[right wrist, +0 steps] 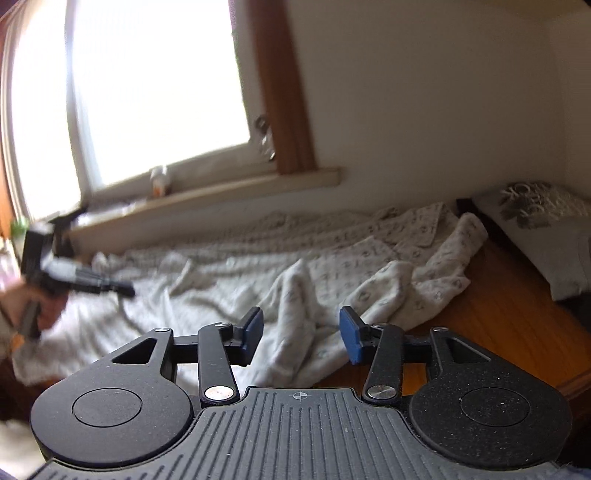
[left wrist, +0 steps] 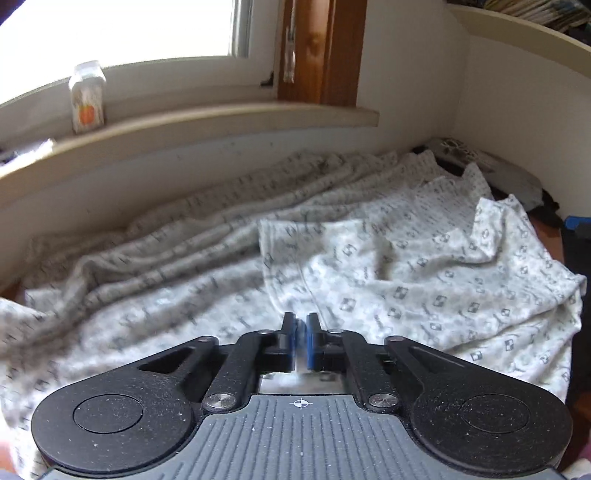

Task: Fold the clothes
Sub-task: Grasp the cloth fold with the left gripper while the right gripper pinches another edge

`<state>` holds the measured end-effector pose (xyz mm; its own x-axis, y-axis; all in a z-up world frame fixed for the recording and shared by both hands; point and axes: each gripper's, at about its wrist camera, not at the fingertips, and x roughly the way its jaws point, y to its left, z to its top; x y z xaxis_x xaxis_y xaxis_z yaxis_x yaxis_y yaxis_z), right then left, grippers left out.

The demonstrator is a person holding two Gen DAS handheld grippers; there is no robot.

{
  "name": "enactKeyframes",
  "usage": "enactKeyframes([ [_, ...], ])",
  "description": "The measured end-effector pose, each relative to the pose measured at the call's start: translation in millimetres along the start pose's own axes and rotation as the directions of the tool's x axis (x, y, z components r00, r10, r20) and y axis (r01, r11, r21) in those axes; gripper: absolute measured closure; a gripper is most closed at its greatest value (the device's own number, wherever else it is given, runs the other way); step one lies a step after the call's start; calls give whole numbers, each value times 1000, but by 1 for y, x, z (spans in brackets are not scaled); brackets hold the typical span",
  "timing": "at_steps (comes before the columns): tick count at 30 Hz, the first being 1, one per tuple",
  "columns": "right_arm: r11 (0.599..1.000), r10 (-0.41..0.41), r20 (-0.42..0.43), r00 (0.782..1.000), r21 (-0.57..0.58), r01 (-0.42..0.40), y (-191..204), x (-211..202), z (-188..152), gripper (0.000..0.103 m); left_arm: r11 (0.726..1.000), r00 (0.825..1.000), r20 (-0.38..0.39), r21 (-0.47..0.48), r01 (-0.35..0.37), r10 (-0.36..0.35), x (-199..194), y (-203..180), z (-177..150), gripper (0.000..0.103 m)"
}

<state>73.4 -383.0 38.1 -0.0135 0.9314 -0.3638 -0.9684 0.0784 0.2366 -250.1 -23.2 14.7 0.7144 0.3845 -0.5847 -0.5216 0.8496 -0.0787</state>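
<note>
Left tongs (left wrist: 301, 325): pads nearly together, a pale blur between them; whether they pinch cloth, can't tell.
Right tongs (right wrist: 301, 332): wide apart, empty, above the garment's rumpled edge.
Garment (left wrist: 424, 280): white patterned cloth, spread and creased across the wooden tabletop (right wrist: 509, 314) under the windowsill (left wrist: 221, 122).
Around: carton (left wrist: 88, 98) on sill, pillow (right wrist: 546, 221) far right.
Print: small logos, unreadable.

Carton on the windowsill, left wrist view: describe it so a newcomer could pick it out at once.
Start at the bright window and drop to the pale windowsill that runs above the patterned garment. Toward the sill's left end stands a small white carton, upright. It is the only upright item on the sill, and an orange round picture marks its front.
</note>
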Motion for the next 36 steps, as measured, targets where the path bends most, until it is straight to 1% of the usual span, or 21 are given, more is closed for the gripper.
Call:
enactKeyframes([
  [1,1000,-16,5,1000,15,16,-5,2,1,51,1000,1000,12,-10,3,-3,-4,3,1,98],
  [3,998,-49,-2,999,33,49,-14,13,2,50,1000,1000,25,-22,5,-4,-12,7,2,98],
  [8,989,-131,-55,990,54,134,-30,53,1,50,999,1000,-9,-40,8,-8,-4,9,0,98],
  [10,984,-164,-77,984,61,168,-37,69,1,50,999,1000,-27,-46,8,-9,3,8,-2,90],
  [11,981,-179,-86,980,62,185,-39,76,0,51,999,999,-35,-50,8,-10,6,7,-2,82],
  [12,979,-192,-87,977,52,197,-38,81,0,51,999,999,-34,-48,15,-16,8,7,-2,76],
  [14,978,-197,-77,977,57,202,-40,72,1,53,999,999,-34,-36,14,-15,12,6,-1,75],
  [15,977,-199,-72,977,60,204,-41,67,1,56,1000,999,-35,-28,10,-11,14,5,0,76],
  [16,977,-202,-67,977,62,206,-43,62,2,71,1000,999,-34,-17,5,-5,15,4,1,79],
  [17,976,-204,-61,977,65,208,-44,58,2,85,1000,1000,-27,-9,-1,0,15,4,2,88],
  [18,975,-206,-56,977,68,210,-45,53,2,89,1000,1000,-21,-3,0,0,15,5,2,99],
  [19,975,-209,-51,977,70,212,-46,48,3,95,1000,1000,-18,-7,21,-21,15,6,2,99],
  [21,974,-213,-41,976,75,216,-48,39,3,98,999,999,-2,-12,35,-35,11,6,2,99],
  [24,972,-220,-26,975,83,222,-52,25,4,98,999,998,44,-24,41,-39,-2,6,5,99],
  [27,969,-227,-12,974,94,227,-56,10,5,99,996,992,108,-51,75,-70,-23,6,12,99],
  [29,964,-227,-22,974,134,228,-65,-10,0,99,993,986,145,-60,97,-88,-38,5,15,99],
  [30,960,-233,-48,971,145,238,-69,-13,-5,99,993,983,157,-63,102,-91,-43,5,16,99],
  [32,951,-249,-100,963,162,263,-77,-19,-15,94,994,985,156,-65,91,-80,-44,7,16,99],
  [34,933,-309,-139,941,148,328,-80,-18,-24,86,995,990,126,-76,70,-60,-36,11,13,99],
  [35,924,-337,-135,932,144,355,-80,-19,-26,86,995,993,111,-83,58,-49,-32,13,11,98],
  [36,921,-348,-119,930,143,363,-79,-19,-25,86,995,995,95,-90,44,-35,-27,15,8,97],
])
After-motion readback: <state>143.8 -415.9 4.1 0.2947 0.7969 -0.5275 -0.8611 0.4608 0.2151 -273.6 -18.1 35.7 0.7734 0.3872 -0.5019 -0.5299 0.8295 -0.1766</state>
